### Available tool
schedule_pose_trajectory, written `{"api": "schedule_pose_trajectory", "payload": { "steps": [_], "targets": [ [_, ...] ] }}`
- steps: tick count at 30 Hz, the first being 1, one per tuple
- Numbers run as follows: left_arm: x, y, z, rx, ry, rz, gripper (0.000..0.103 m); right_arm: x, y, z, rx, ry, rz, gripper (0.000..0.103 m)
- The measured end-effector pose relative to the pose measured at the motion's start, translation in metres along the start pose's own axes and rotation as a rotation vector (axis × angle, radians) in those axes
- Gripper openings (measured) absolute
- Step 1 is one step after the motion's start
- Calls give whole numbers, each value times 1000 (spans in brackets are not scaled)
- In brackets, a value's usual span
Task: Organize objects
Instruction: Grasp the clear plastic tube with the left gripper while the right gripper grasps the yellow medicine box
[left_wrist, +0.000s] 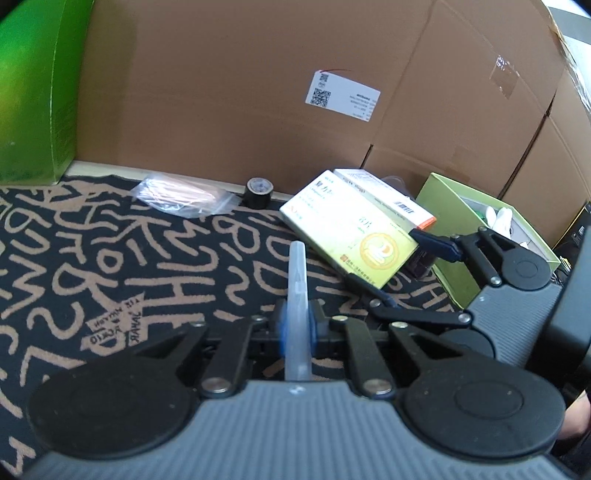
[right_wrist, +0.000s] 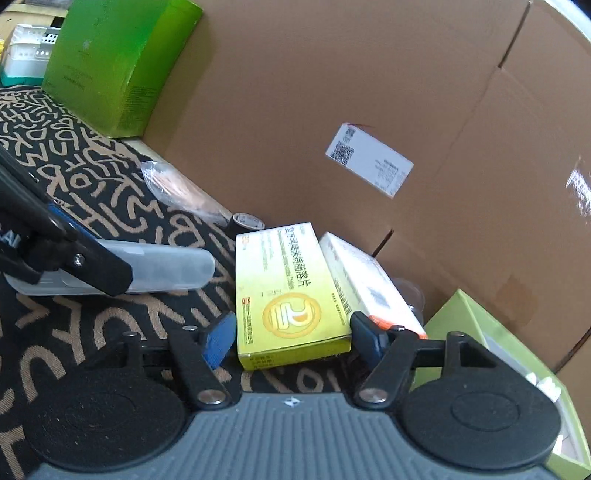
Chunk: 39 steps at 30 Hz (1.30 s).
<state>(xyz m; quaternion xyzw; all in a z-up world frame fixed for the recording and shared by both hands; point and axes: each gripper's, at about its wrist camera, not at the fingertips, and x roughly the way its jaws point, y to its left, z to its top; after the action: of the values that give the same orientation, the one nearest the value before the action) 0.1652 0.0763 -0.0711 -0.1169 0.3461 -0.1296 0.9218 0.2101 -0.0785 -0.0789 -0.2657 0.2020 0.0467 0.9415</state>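
Observation:
My left gripper (left_wrist: 297, 325) is shut on a translucent plastic case (left_wrist: 297, 291), held edge-up above the patterned mat; the case also shows in the right wrist view (right_wrist: 162, 271). My right gripper (right_wrist: 291, 332) is open, its jaws on either side of the near end of a yellow medicine box (right_wrist: 288, 295). That yellow box (left_wrist: 351, 232) lies on the mat beside a white and orange box (left_wrist: 384, 195). The right gripper also shows in the left wrist view (left_wrist: 402, 266).
A light green open box (right_wrist: 509, 350) with white items stands at the right. A roll of black tape (left_wrist: 258, 192) and a clear plastic bag (left_wrist: 181, 195) lie by the large cardboard box (left_wrist: 258, 74). A bright green carton (right_wrist: 118, 62) stands at the far left.

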Motion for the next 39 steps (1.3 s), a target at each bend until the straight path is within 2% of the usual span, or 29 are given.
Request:
{"api": "schedule_pose_trajectory", "payload": {
  "steps": [3,7,11,13,14,16,18,22,27,30,36,39],
  "targets": [
    [2,-2,-2,21,6,8,11,-18,-3,-3,52,19,26,71],
    [4,-6,-6,37,27,1,11,-59,-12,-19,197,69,101,71],
    [-3,-8,-17,33,53,-41,11,-105,-30,-49,398,126,209,71],
    [-7,-11,-25,45,62,-24,13,-116,-34,-61,447,140,263,71],
    [-9,-14,-27,55,58,-10,15,-119,-34,-63,452,134,270,72],
    [-11,-19,-25,86,48,12,29,-117,-34,-62,434,125,255,76],
    [-10,-24,-19,120,48,31,29,-111,-32,-57,406,119,236,76],
    [3,-27,-11,165,79,70,30,-97,-30,-49,360,113,267,77],
    [14,-24,-6,154,95,60,30,-81,-23,-43,312,135,266,77],
    [18,-27,-4,178,97,58,37,-76,-22,-42,304,127,269,77],
    [23,-39,-7,265,86,99,37,-79,-26,-46,339,126,269,72],
    [22,-41,-9,278,81,126,27,-89,-30,-50,366,115,261,72]
  ]
}}
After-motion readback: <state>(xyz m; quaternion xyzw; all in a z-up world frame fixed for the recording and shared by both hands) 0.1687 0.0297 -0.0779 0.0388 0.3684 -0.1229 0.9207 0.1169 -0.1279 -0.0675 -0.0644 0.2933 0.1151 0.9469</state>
